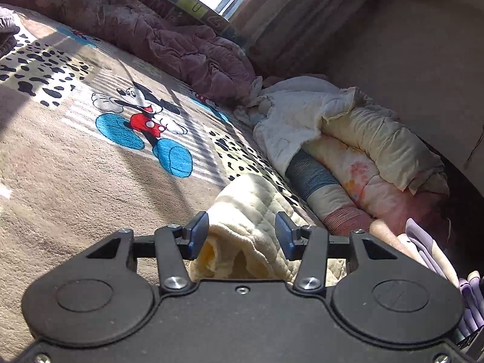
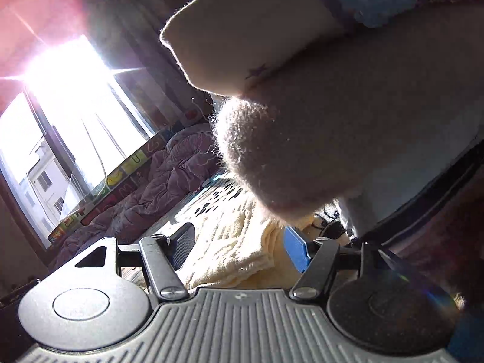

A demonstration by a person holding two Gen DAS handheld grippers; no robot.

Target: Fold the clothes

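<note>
L wrist | cream garment (image 1: 251,211) btwn fingers of left hand-held gripper (image 1: 242,236) | jaws wide

Between the left gripper's (image 1: 242,236) matt black plastic fingers, with smooth blue pads (image 1: 198,236), lies a cream quilted cloth (image 1: 251,211), soft and stitched. Ahead of them spreads a fuzzy printed blanket (image 1: 90,157). The right gripper (image 2: 240,246) has shiny metal screws (image 2: 171,292) and a ribbed grey plastic body; above its fingers hangs a fuzzy fleece garment (image 2: 302,151).
</note>
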